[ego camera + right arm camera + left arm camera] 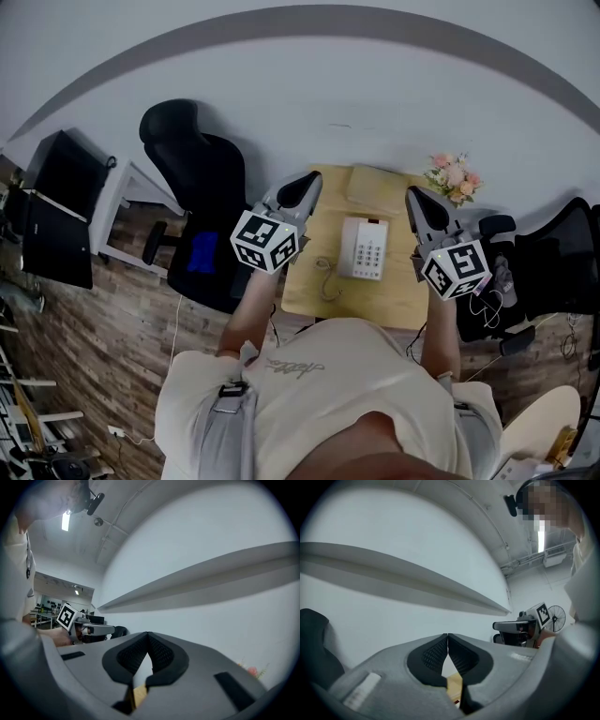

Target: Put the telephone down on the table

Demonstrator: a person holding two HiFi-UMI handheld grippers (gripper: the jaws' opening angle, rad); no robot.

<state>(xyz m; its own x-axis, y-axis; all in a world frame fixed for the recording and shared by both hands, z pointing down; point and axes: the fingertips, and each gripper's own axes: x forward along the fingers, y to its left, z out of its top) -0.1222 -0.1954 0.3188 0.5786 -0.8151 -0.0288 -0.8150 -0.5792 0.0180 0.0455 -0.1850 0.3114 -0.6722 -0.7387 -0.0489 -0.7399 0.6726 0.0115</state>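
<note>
The telephone (365, 248) lay on the tabletop (398, 305), long axis twelve-to-six: four o'clock of the left gripper (304, 185), eight o'clock of the right gripper (418, 200), both sets of fingers (433, 654) pressed together, empty.

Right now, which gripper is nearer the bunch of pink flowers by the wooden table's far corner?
Right. The right gripper is raised just left of the pink flowers in the head view; the left gripper is over the table's opposite side, past the white telephone.
</note>
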